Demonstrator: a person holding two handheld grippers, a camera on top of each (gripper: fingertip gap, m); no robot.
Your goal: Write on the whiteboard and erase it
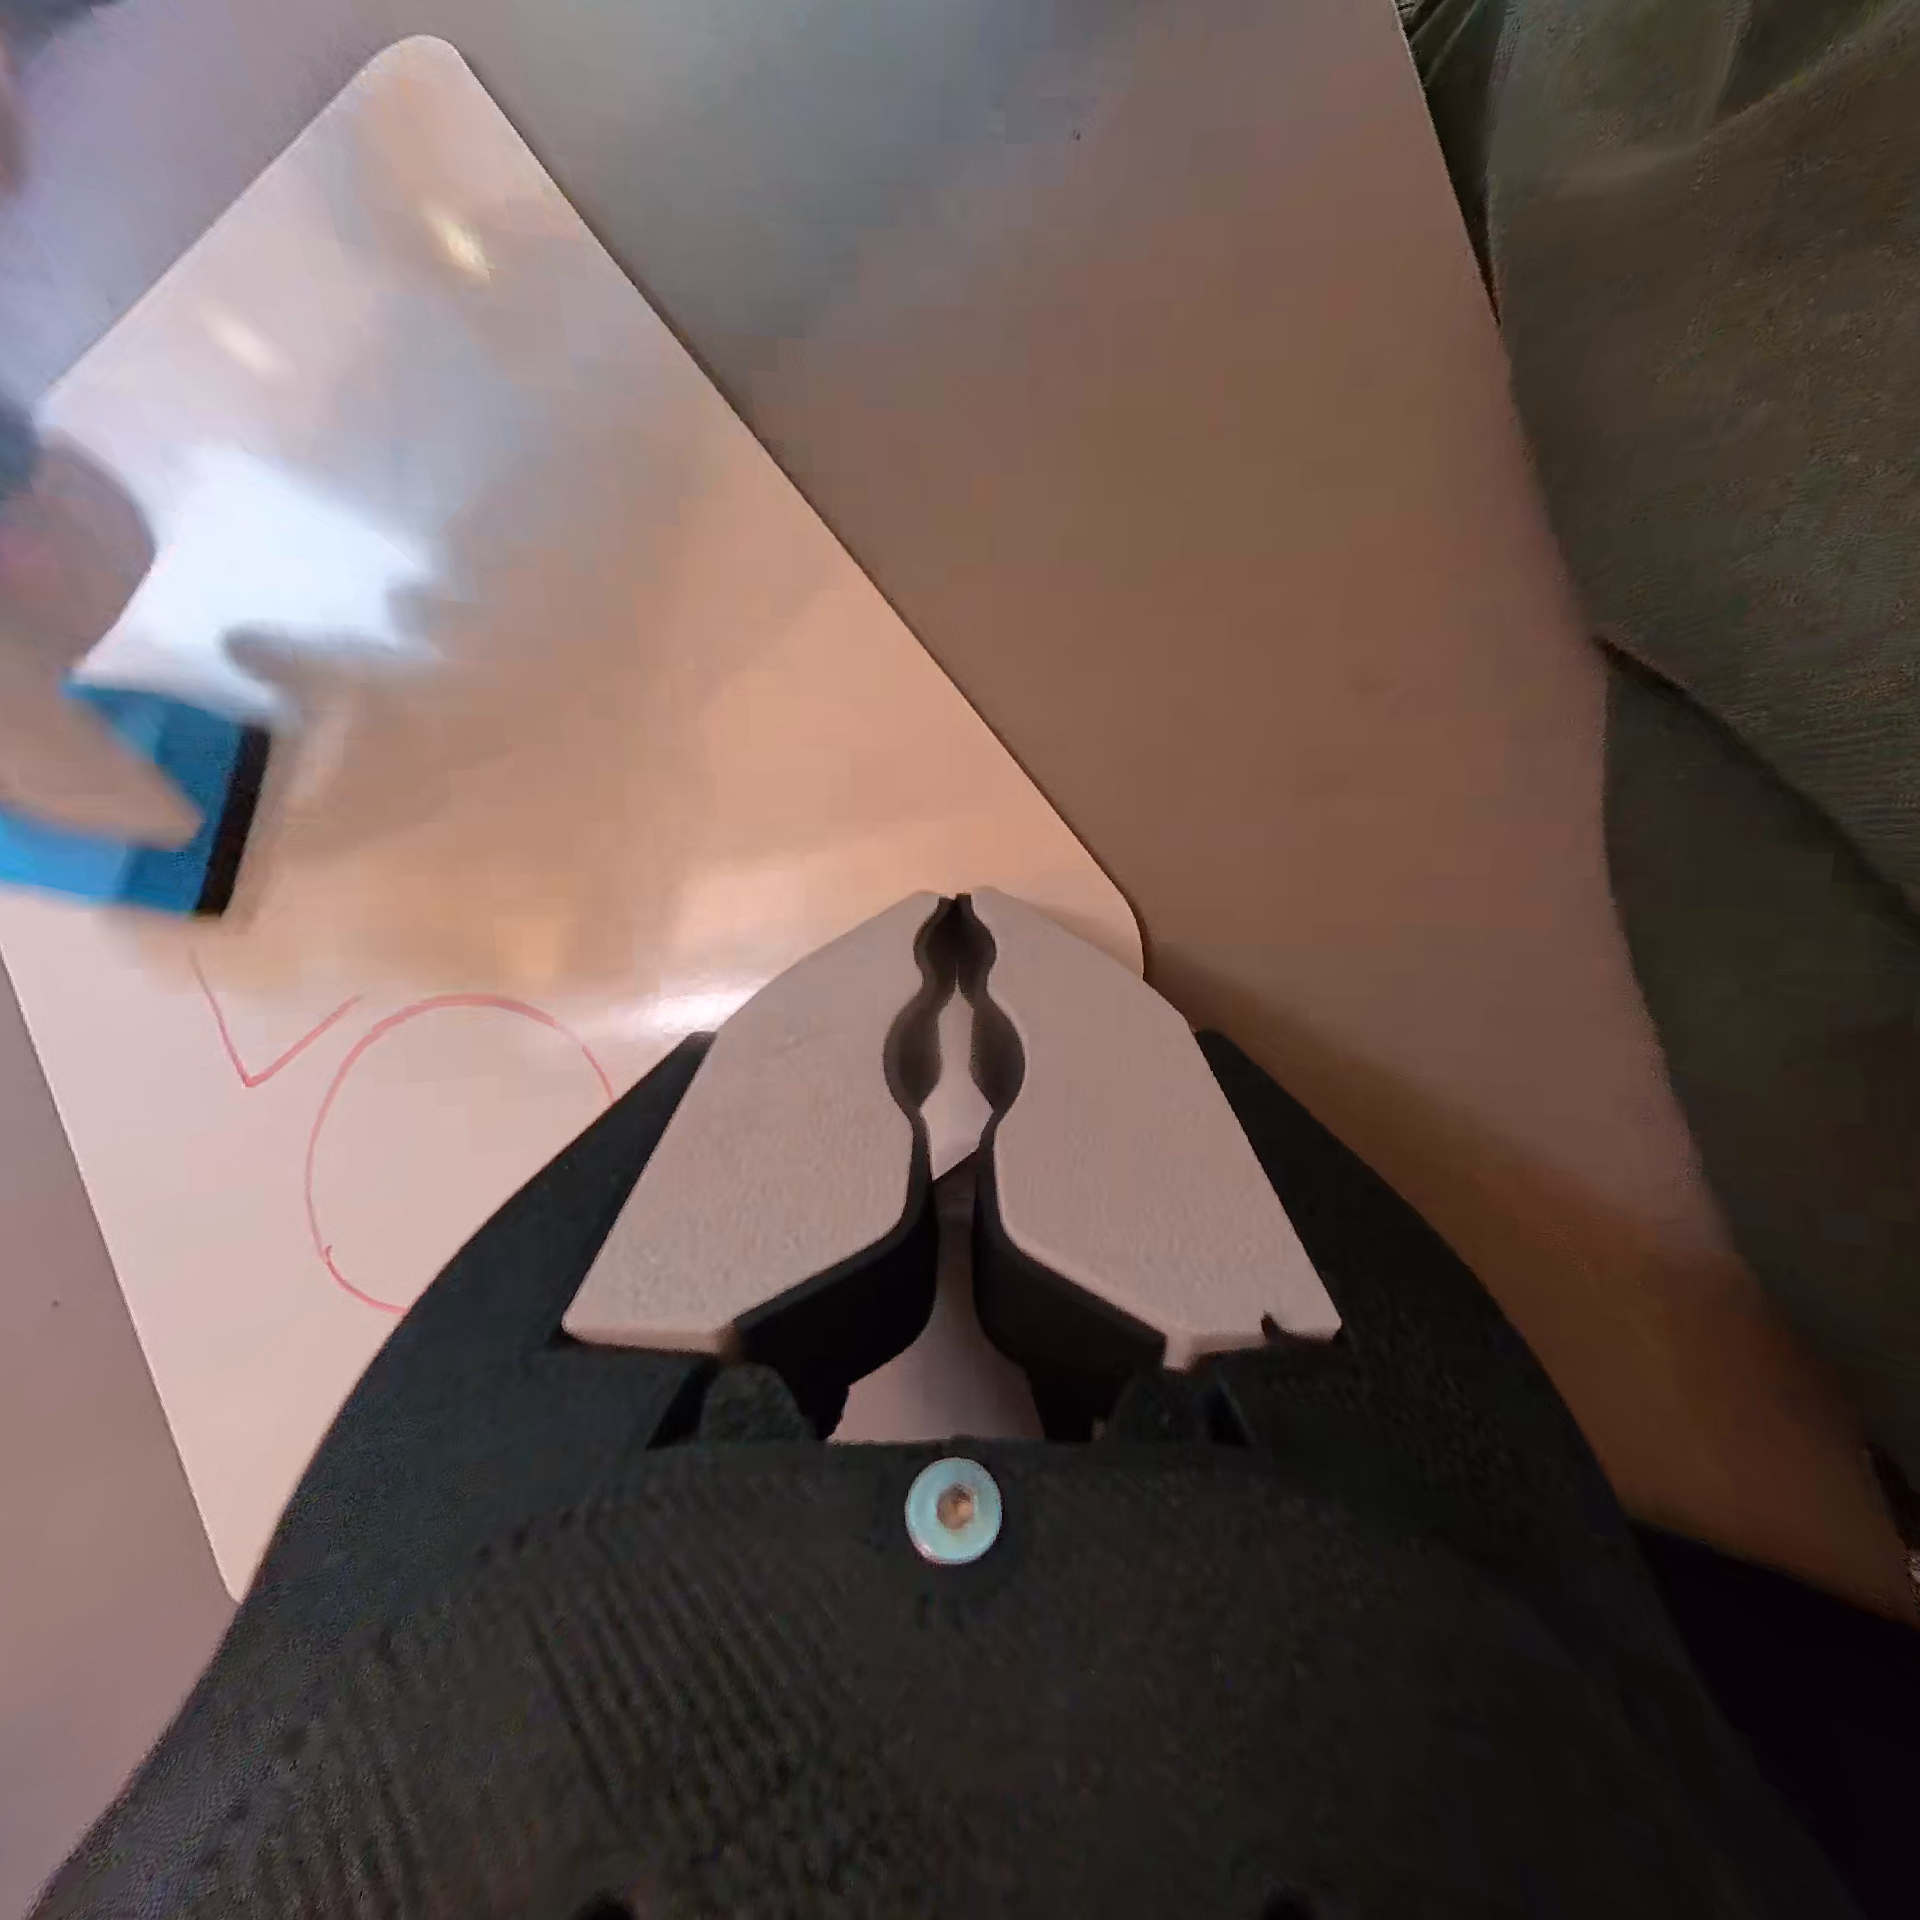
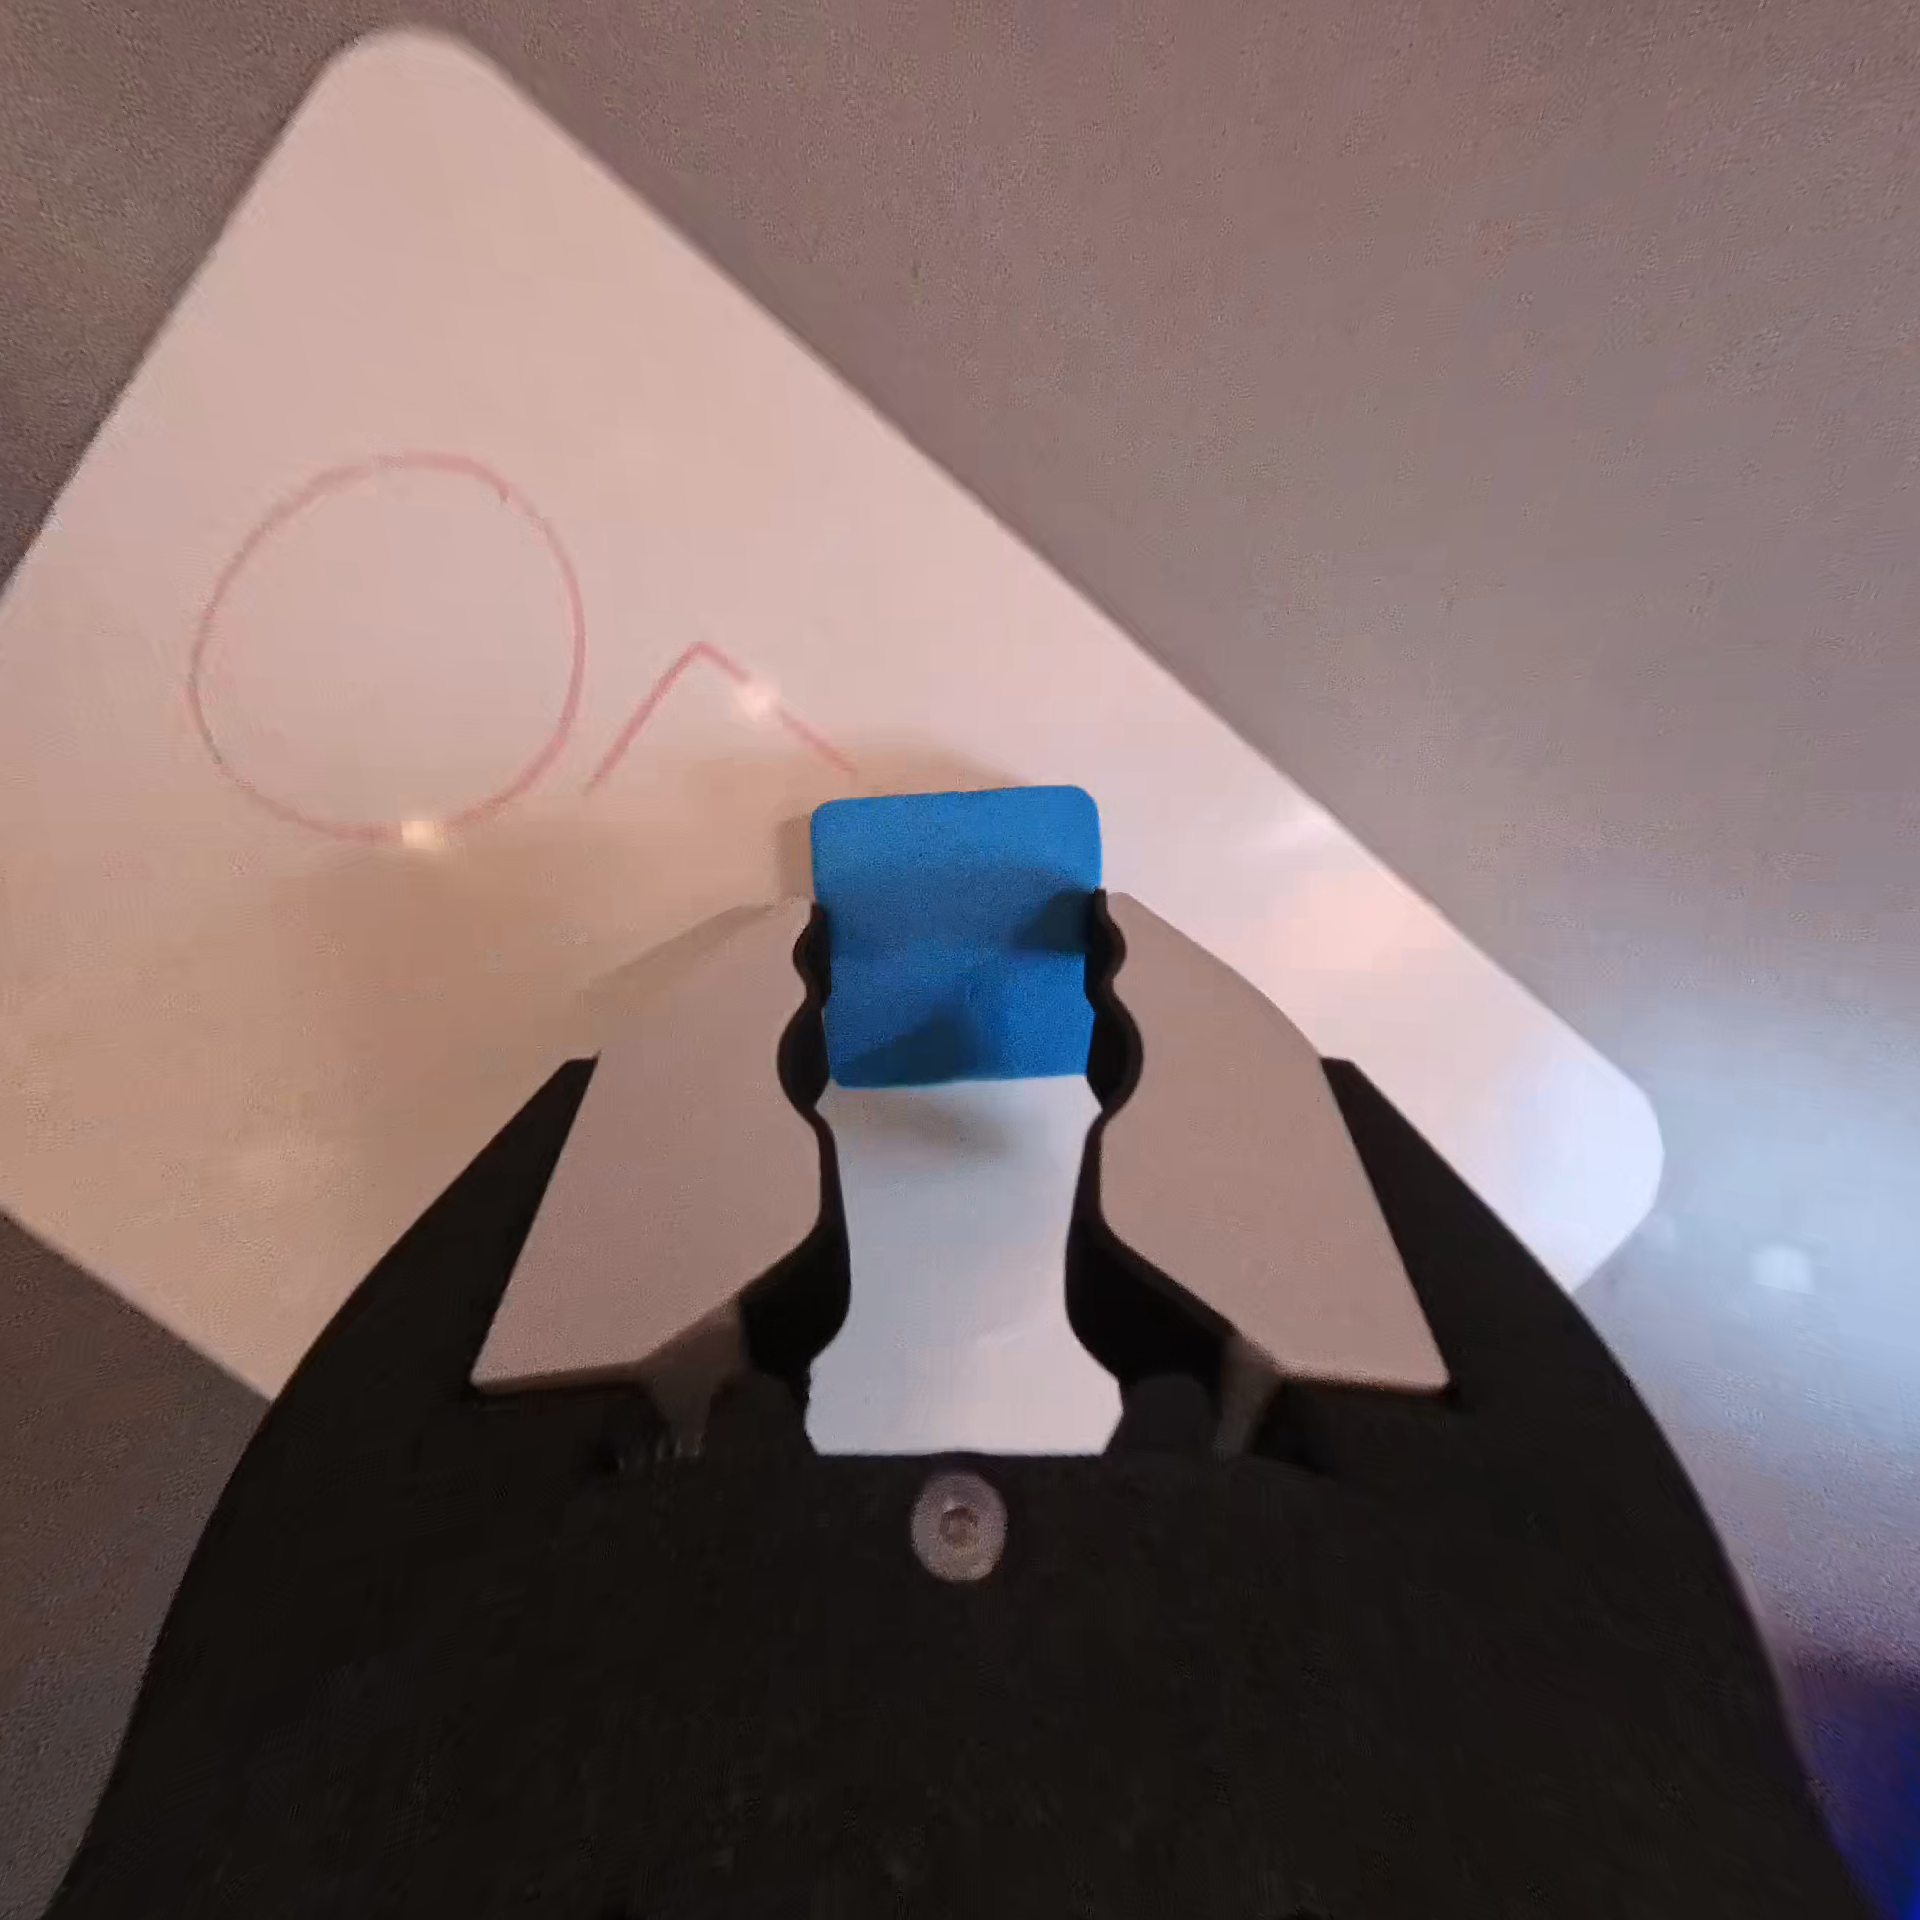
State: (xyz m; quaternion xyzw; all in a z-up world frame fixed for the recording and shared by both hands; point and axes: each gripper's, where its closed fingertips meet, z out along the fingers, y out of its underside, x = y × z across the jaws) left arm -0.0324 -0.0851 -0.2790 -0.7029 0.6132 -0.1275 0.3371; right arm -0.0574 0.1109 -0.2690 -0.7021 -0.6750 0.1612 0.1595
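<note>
A white whiteboard (image 2: 727,416) lies on the table and bears a red circle (image 2: 384,644) and a red angled line (image 2: 717,696). My right gripper (image 2: 954,914) is shut on a blue eraser (image 2: 956,935); both pads press its sides, and it sits on the board just right of the red line. In the left wrist view the eraser (image 1: 156,831) shows blurred at the far left, over the board (image 1: 520,623). My left gripper (image 1: 961,902) is shut with nothing between its fingers, and its tips rest over the board's near right corner.
The grey-brown table (image 1: 1195,520) surrounds the board. A person's green clothing (image 1: 1714,416) fills the right edge of the left wrist view.
</note>
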